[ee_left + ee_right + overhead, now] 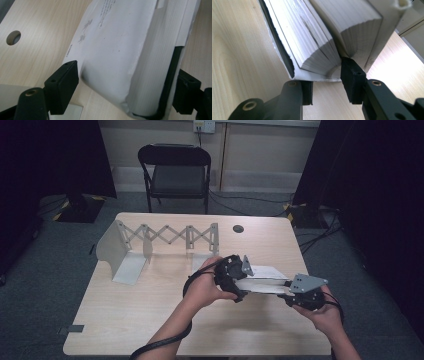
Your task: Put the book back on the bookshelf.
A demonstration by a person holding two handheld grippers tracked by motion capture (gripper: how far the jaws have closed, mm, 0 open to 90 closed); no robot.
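A thick white book (264, 283) lies on the wooden table (140, 320), right of centre, held between my two grippers. My left gripper (244, 282) is at the book's left end. In the left gripper view its jaws (128, 75) straddle the book (120, 55), spread wide, and the pads are not pressing on it. My right gripper (288, 293) is at the right end. In the right gripper view it (328, 77) is shut on the book (312, 42), with one jaw under the cover and the other dug into the fanned pages.
An expandable metal book rack (150, 242) with a scissor lattice stands at the table's back left. A round cable hole (238, 228) lies behind the book. A black folding chair (175, 170) stands beyond the far edge. Cables run over the floor at the right.
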